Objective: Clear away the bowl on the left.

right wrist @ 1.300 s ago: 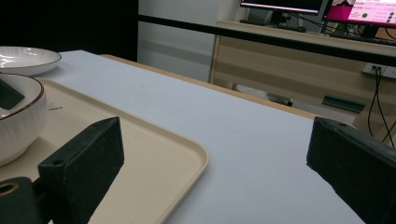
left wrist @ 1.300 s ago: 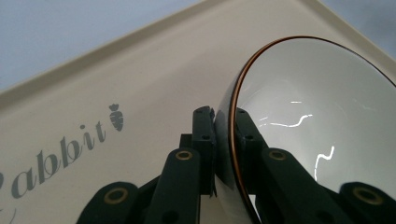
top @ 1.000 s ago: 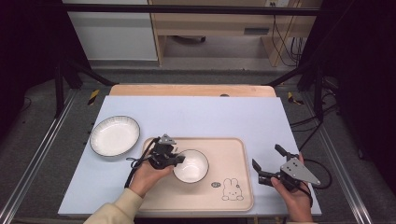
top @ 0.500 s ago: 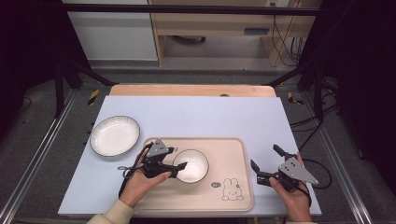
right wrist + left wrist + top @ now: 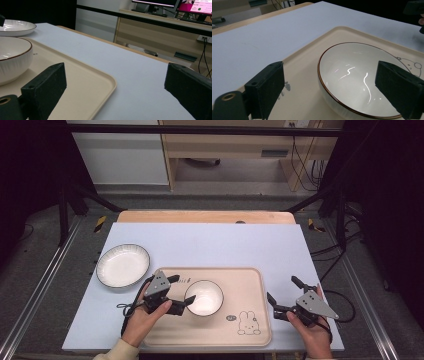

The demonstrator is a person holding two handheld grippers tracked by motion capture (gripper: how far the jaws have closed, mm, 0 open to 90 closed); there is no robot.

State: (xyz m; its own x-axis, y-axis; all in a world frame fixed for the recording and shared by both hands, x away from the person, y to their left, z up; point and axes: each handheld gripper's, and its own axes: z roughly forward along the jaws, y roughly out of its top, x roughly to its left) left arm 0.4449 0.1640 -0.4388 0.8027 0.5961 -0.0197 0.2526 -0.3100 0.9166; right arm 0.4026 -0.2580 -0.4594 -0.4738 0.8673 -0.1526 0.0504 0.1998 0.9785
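Observation:
A white bowl [image 5: 204, 297] with a brown rim stands upright in the middle of a beige tray [image 5: 250, 280] that has a rabbit drawing. My left gripper [image 5: 182, 290] is open just left of the bowl, over the tray's left part. In the left gripper view the bowl [image 5: 359, 82] lies ahead between the spread jaws of the left gripper [image 5: 330, 75], and neither jaw touches it. My right gripper [image 5: 282, 289] is open and empty past the tray's right edge. In the right gripper view the right gripper [image 5: 117, 80] faces the tray's corner [image 5: 82, 75] and the bowl [image 5: 12, 60].
A white plate [image 5: 123, 265] with a dark rim sits on the pale blue table cover [image 5: 225, 245] left of the tray, and the plate [image 5: 15, 26] is at the far left of the right gripper view. A wooden table edge [image 5: 200, 216] runs along the back. Cables trail from both grippers.
My left gripper has drawn back to the left from the bowl's rim and now stands beside it. The bowl stays in place. The right gripper has barely shifted.

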